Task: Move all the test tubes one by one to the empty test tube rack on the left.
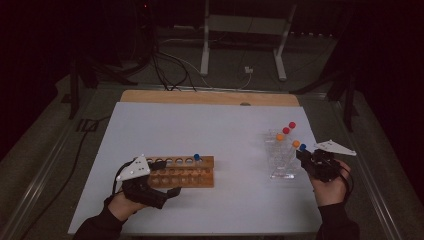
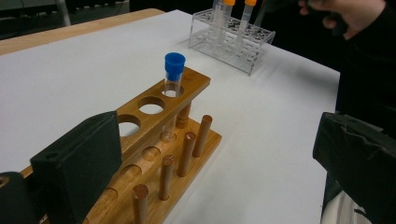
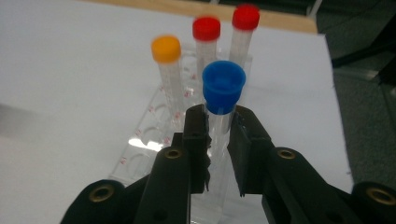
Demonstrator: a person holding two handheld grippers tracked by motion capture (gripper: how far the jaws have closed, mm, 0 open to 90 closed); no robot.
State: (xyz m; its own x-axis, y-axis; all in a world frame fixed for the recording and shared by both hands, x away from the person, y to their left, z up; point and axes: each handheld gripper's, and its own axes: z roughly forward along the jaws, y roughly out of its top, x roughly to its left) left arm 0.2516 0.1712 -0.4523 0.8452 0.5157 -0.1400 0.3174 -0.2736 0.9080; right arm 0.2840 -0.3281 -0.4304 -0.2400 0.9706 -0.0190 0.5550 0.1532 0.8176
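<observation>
A dim room surrounds the white desk (image 1: 210,130). A blue-capped tube (image 3: 222,95) is clamped just below its cap by the right gripper (image 3: 217,135) over the clear rack (image 1: 281,157). The wooden rack (image 1: 182,172) is straddled by the left gripper (image 1: 162,177), jaws wide. Next, a straight lift and carry across seem needed.

White table (image 1: 210,125) bears a wooden rack (image 1: 182,172) and a clear rack (image 1: 281,159).
</observation>
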